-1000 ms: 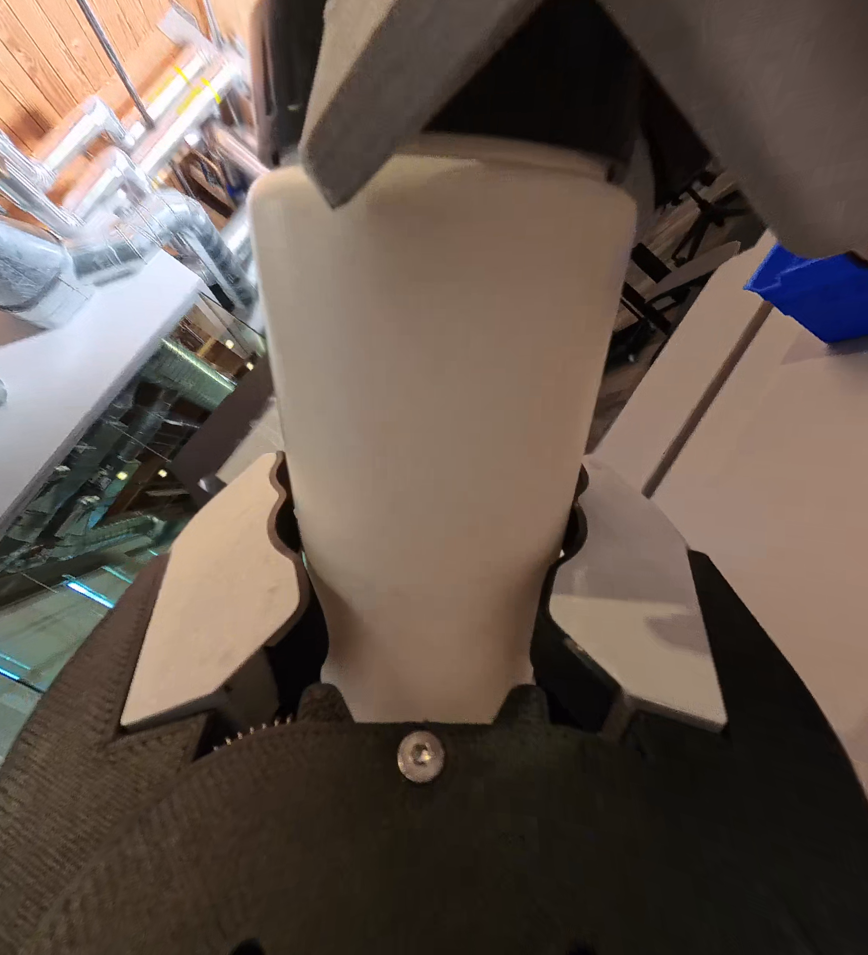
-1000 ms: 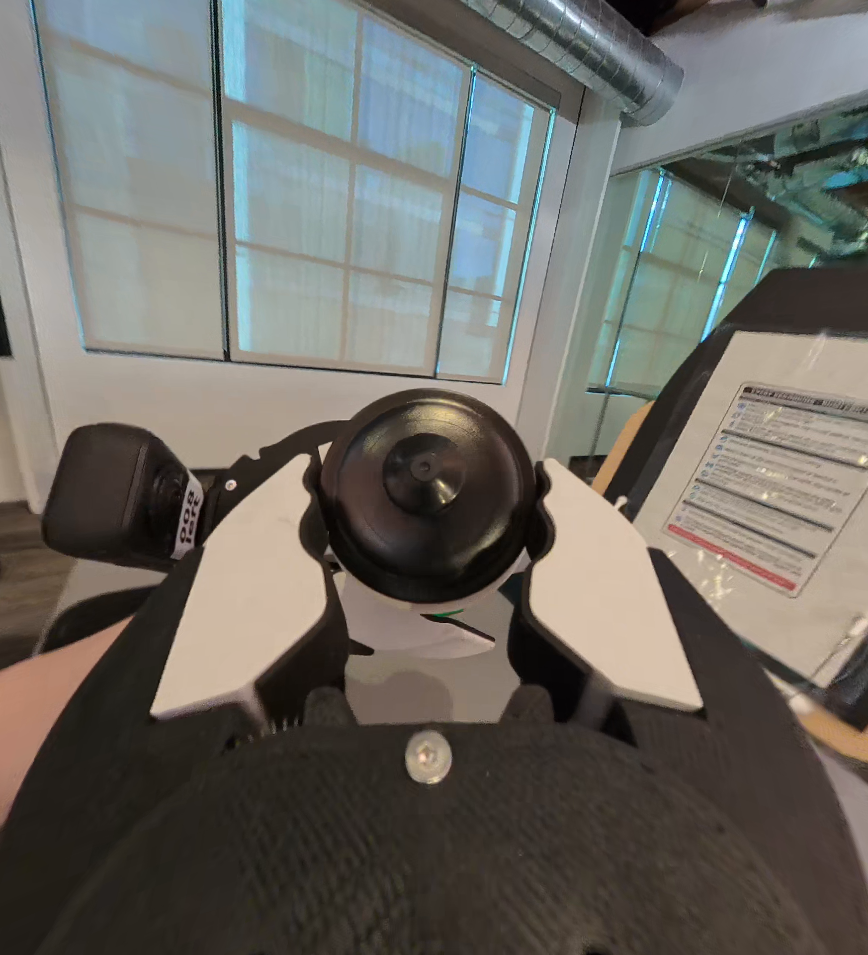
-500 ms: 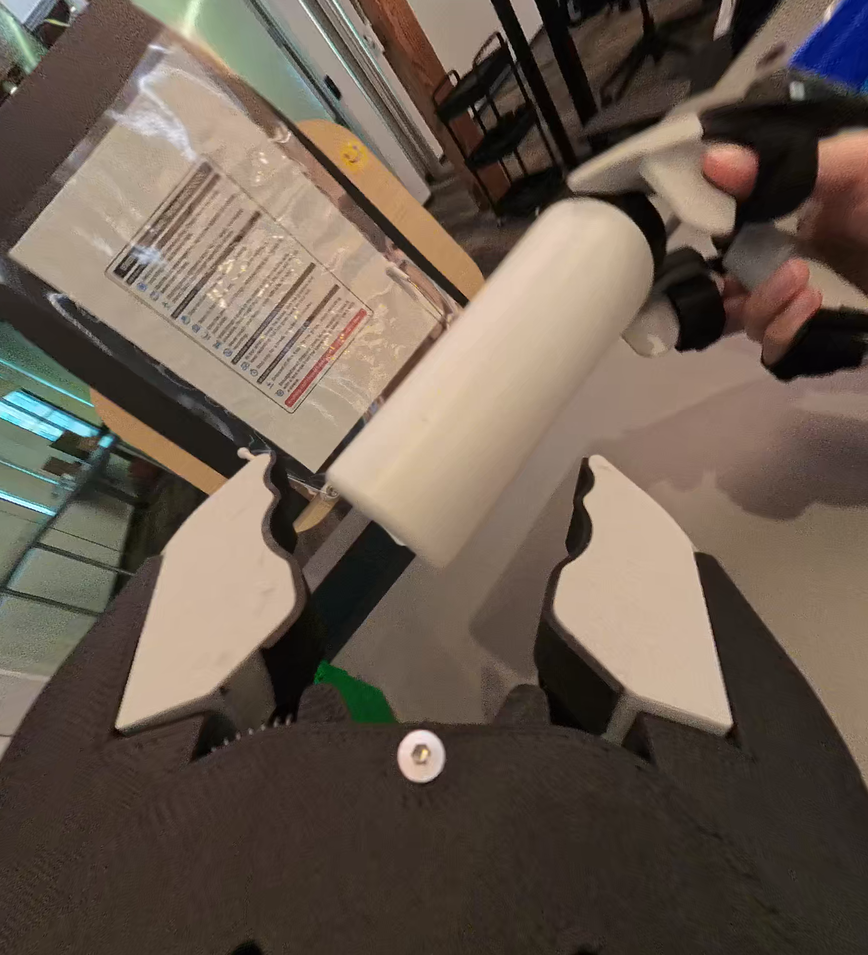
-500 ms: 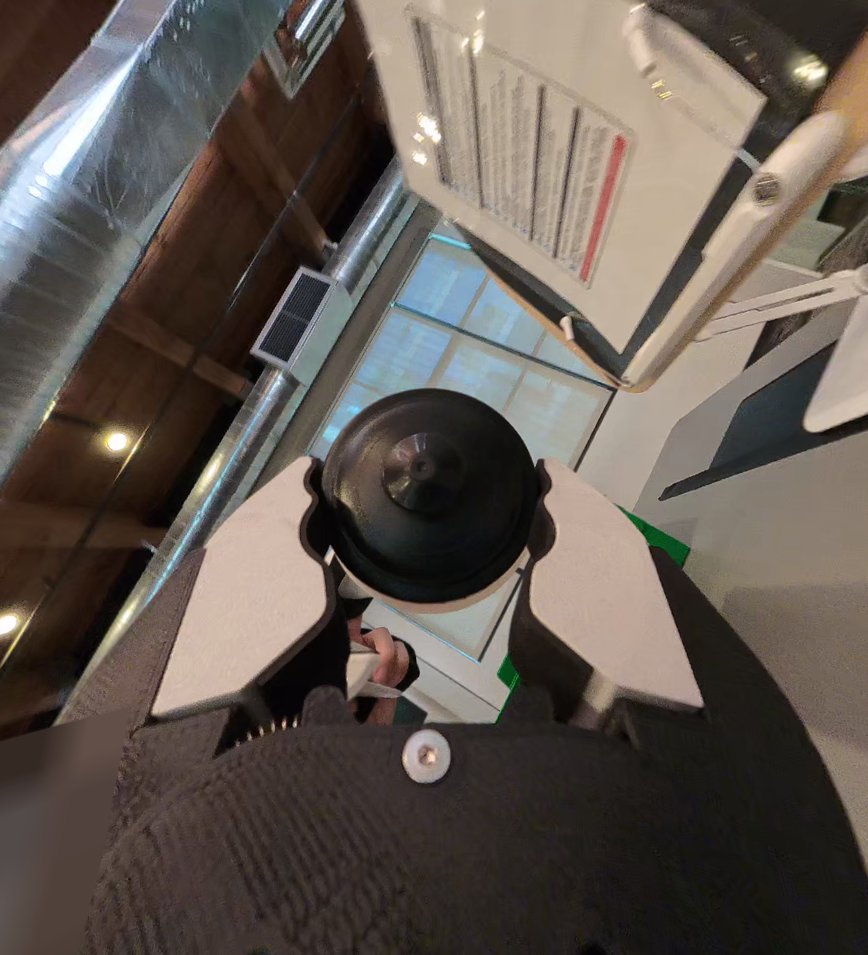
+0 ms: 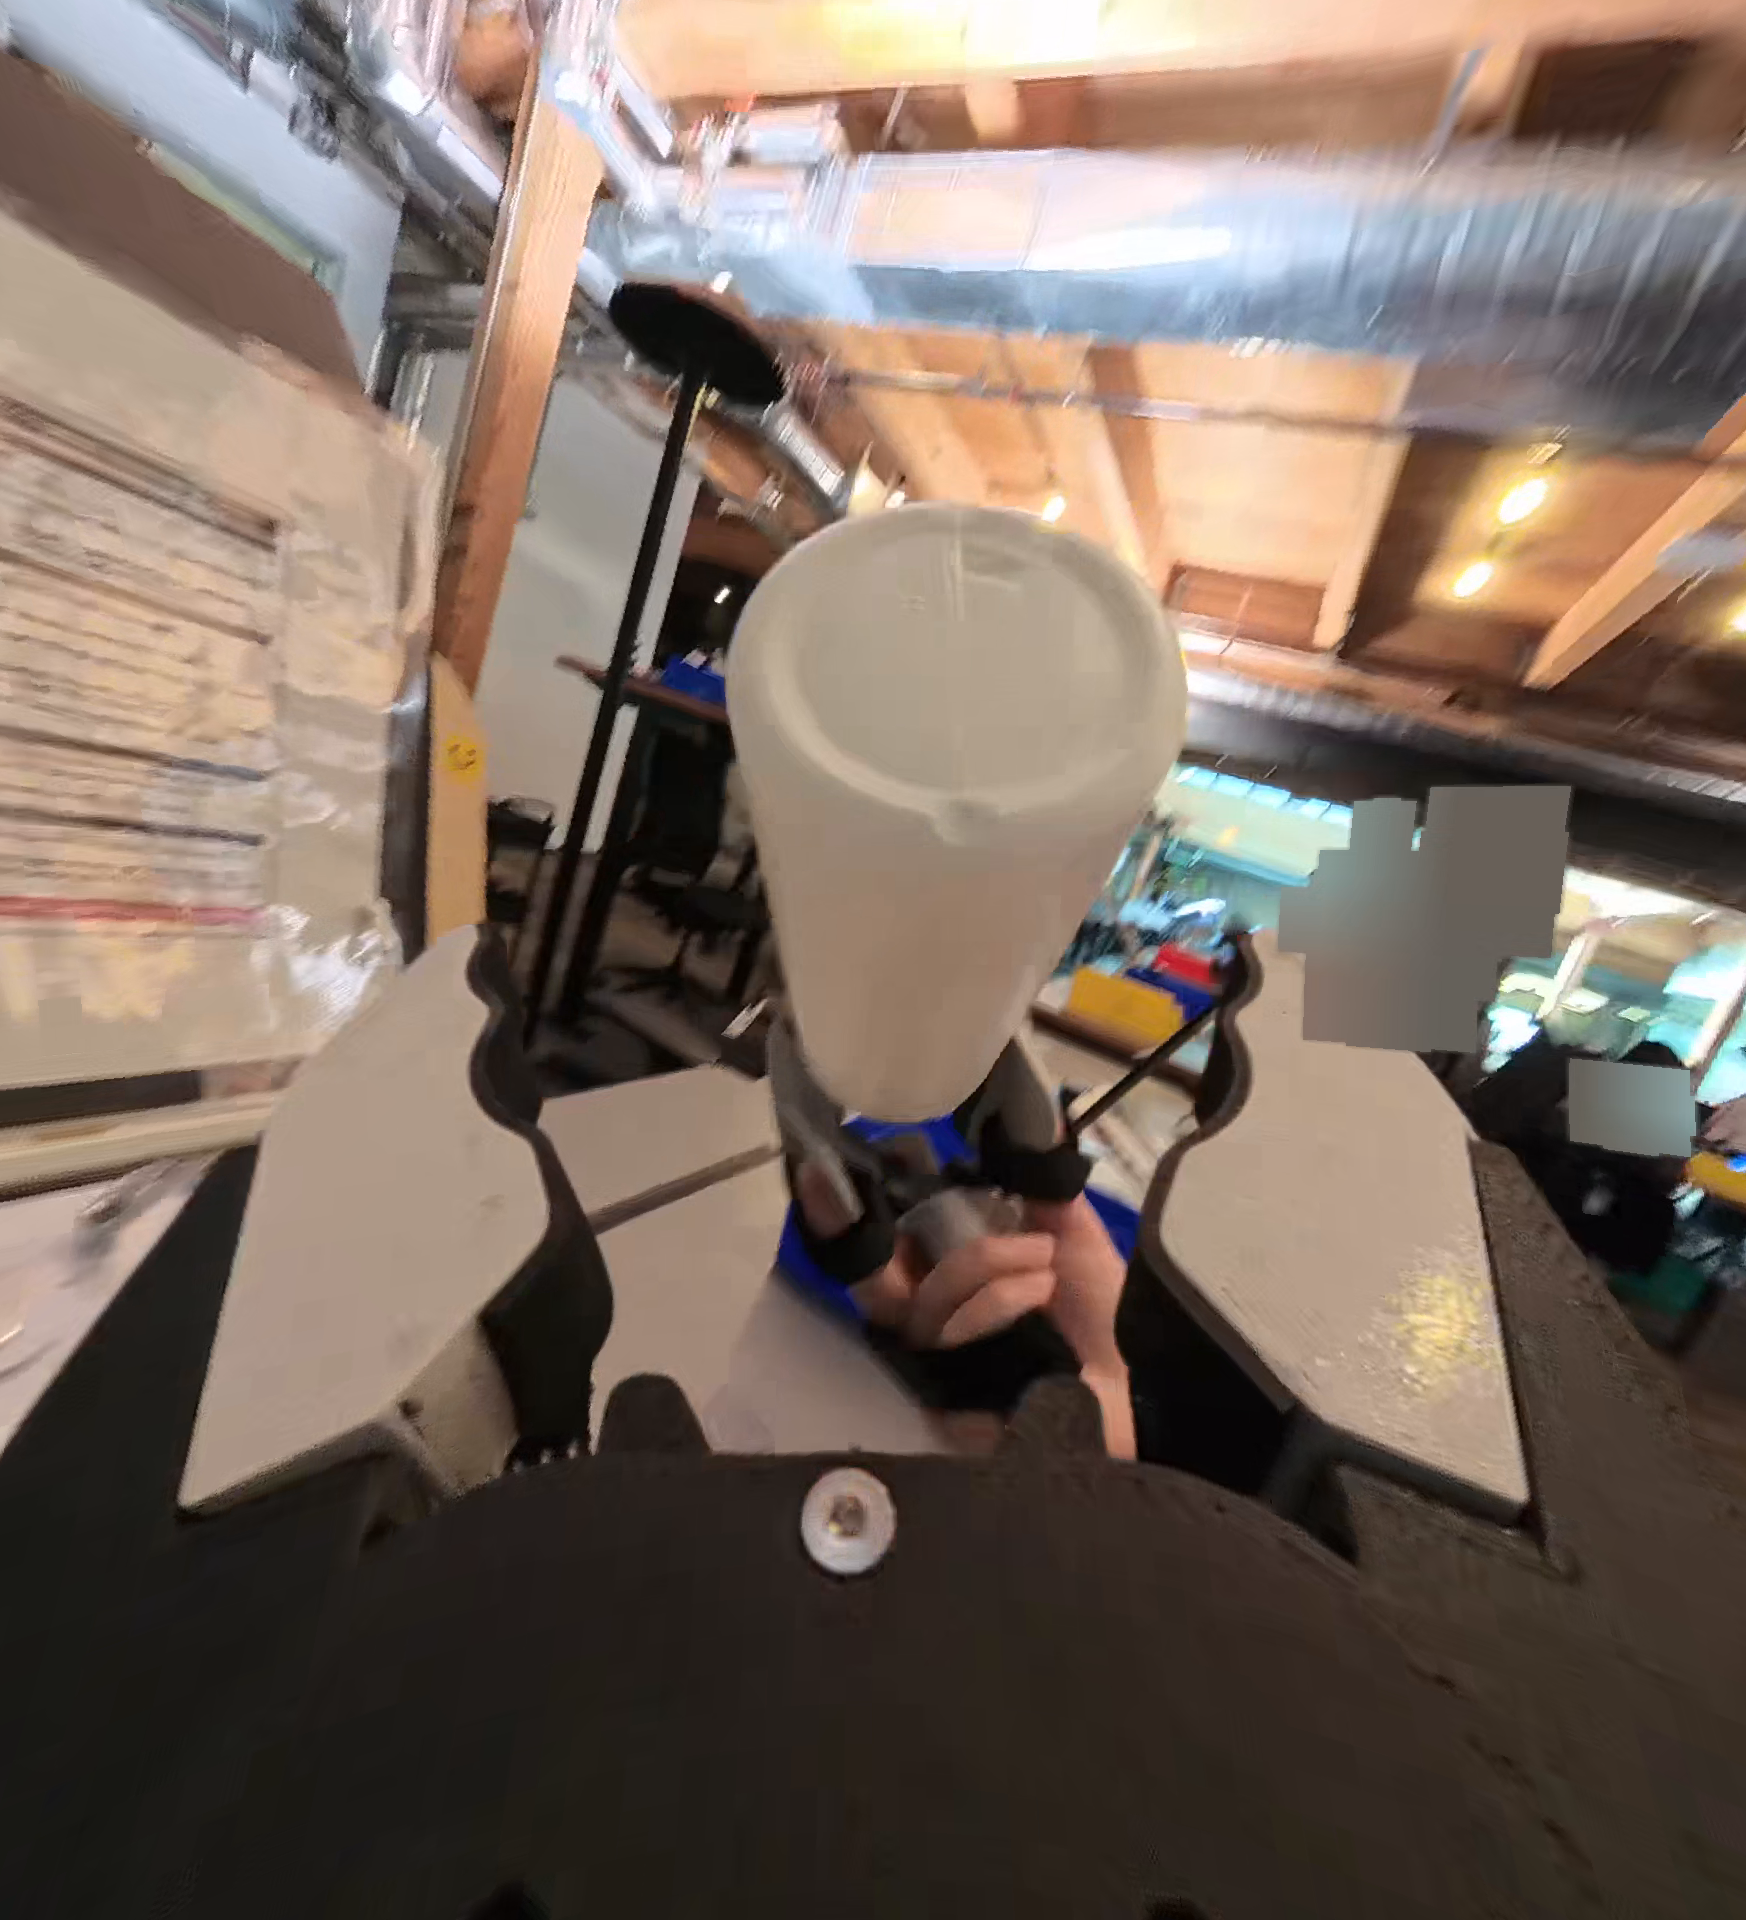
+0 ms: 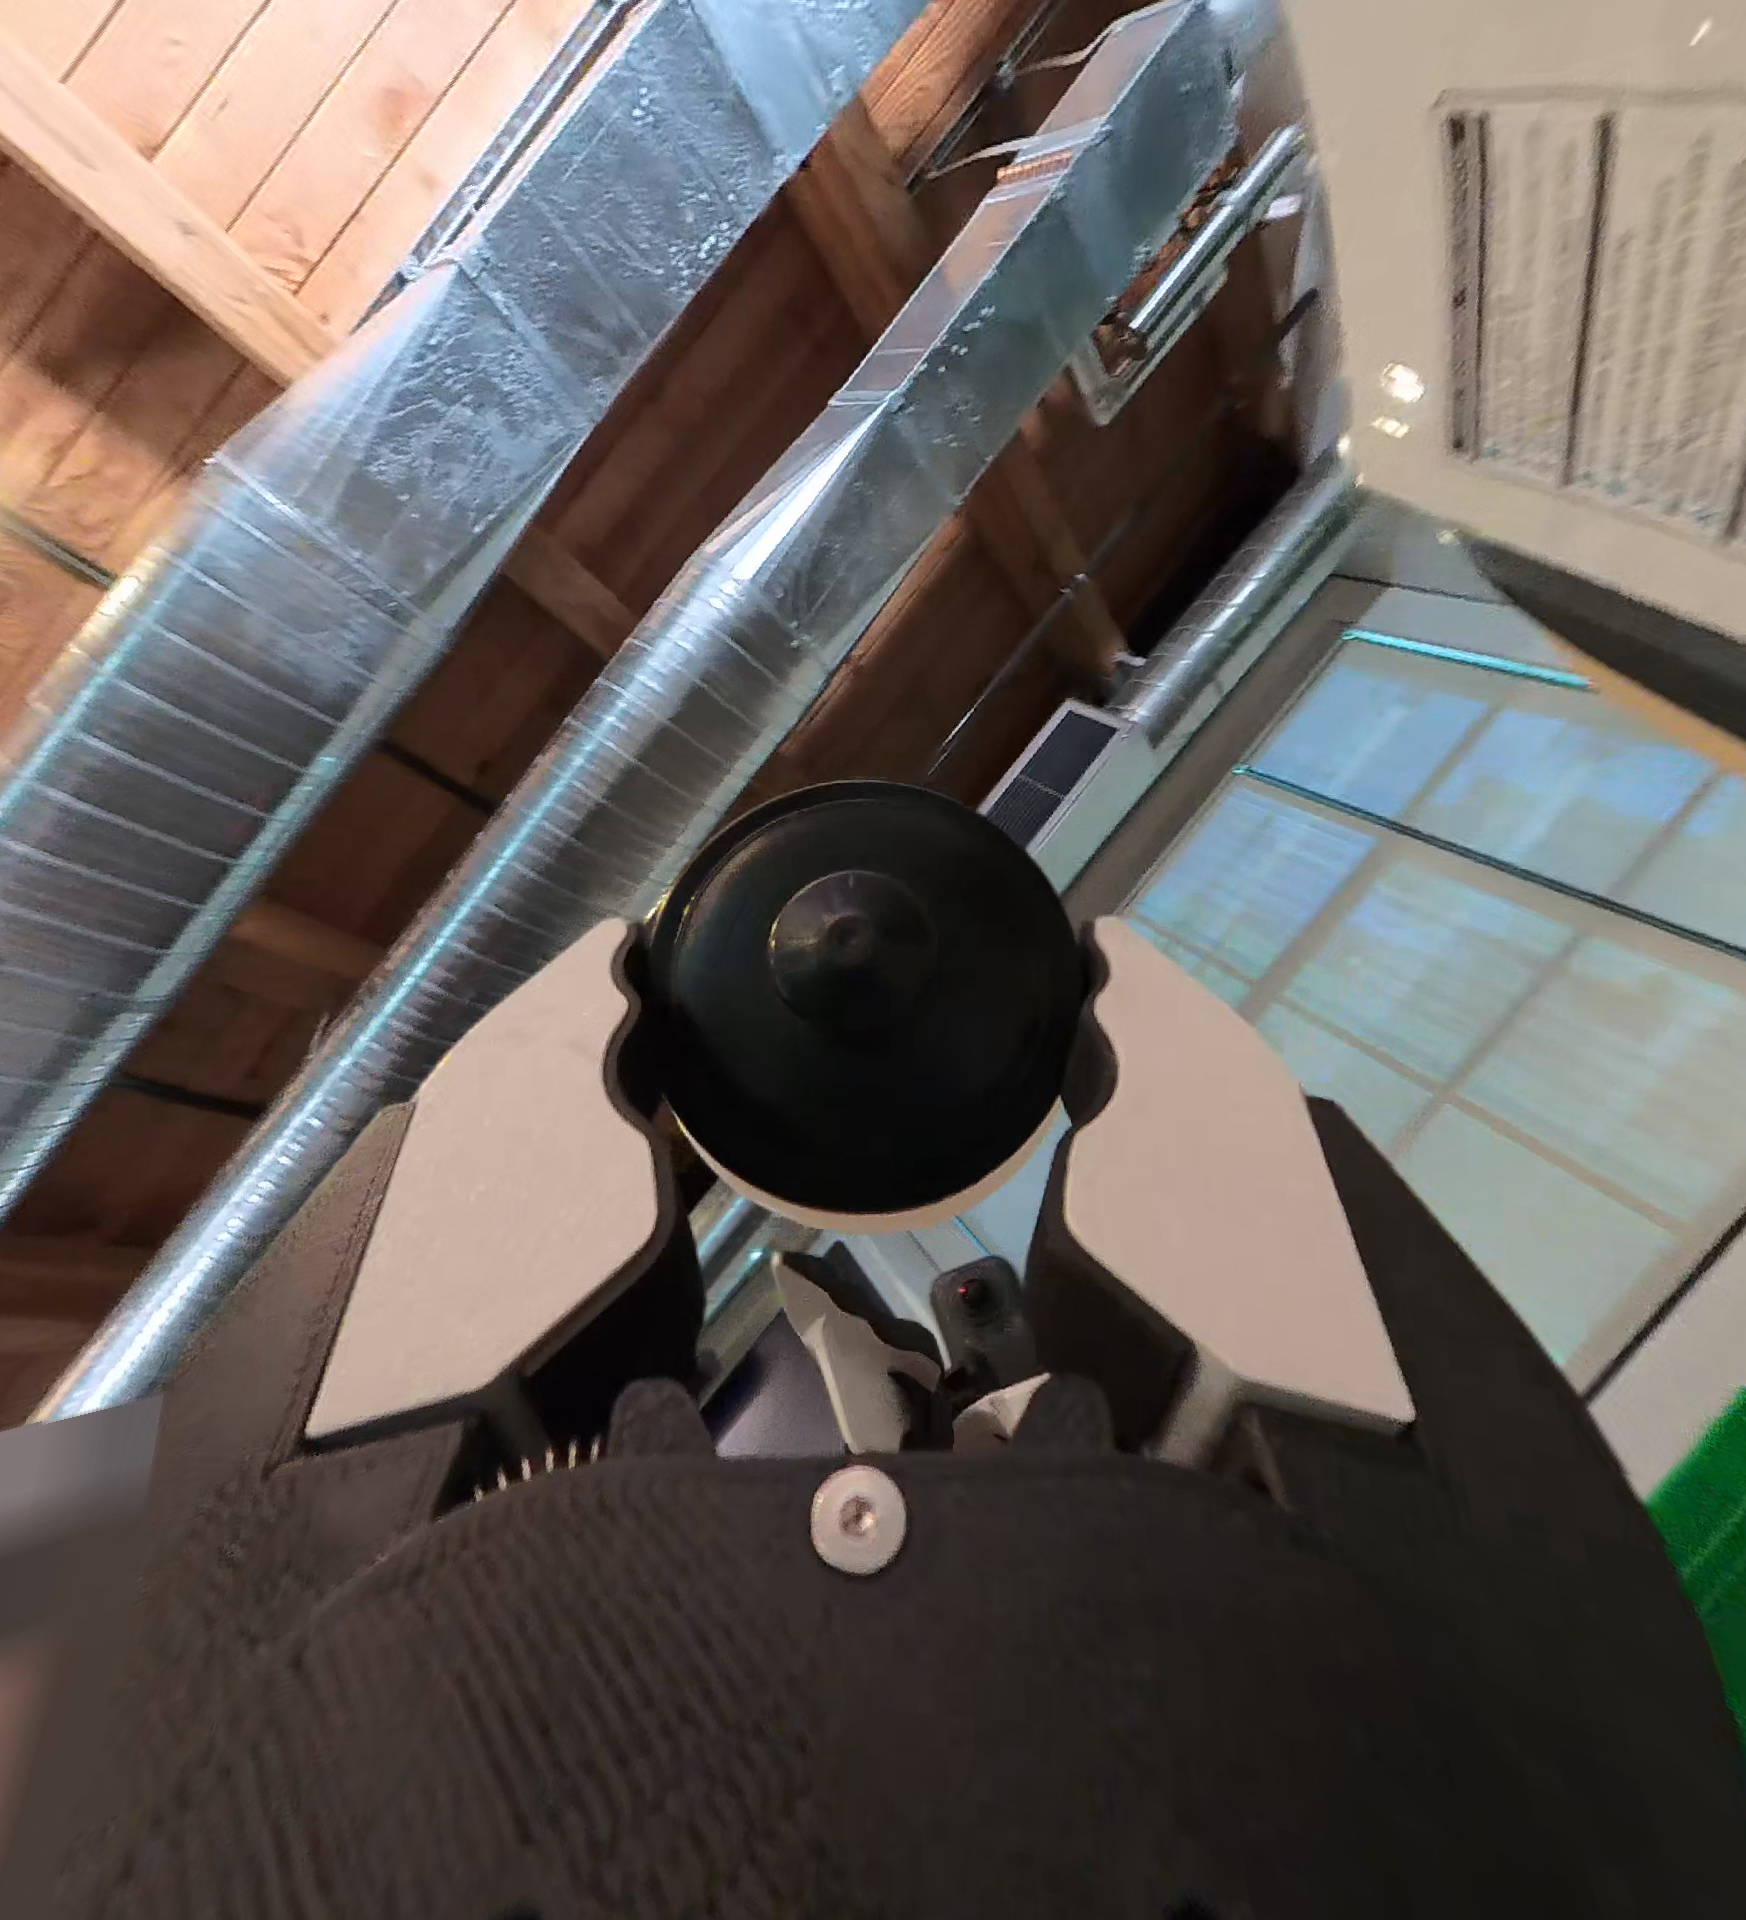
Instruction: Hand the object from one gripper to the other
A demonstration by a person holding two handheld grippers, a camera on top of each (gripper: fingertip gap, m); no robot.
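My right tongs [image 6: 864,1023]: pinching the black cap [image 6: 864,1023] of the white bottle [image 5: 936,821], one finger on each side of the cap rim. The bottle body runs away from my camera, so here I see only a thin white edge under the cap.

My left tongs [image 5: 864,1049]: spread wide, with nothing between the fingers. In the left wrist view the bottle's flat white base faces me, and its body narrows down toward the right tongs [image 5: 936,1169] and the hand [image 5: 994,1283] around them, beyond my own fingers.

Where the bottle is: in the air, carried by the right tongs alone, clear of the grey surface [image 5: 661,1122] below it.

How far along: I judge the hand-over done, with the left side let go.

Beyond: a blurred laminated sheet [image 5: 110,727] at the left, a black stand [image 5: 661,540], and wooden ceiling beams with silver ducting [image 6: 349,540].

Risk, grip: the cap is smooth and round, and the long body hangs off it as a lever. A quick swing could twist the bottle out of the pinch.

Risk, cap: I cannot tell how firmly the cap sits on the bottle. If loose, the body could part from it and drop.

Risk, crowding: my open left fingers are near the base and could knock it.
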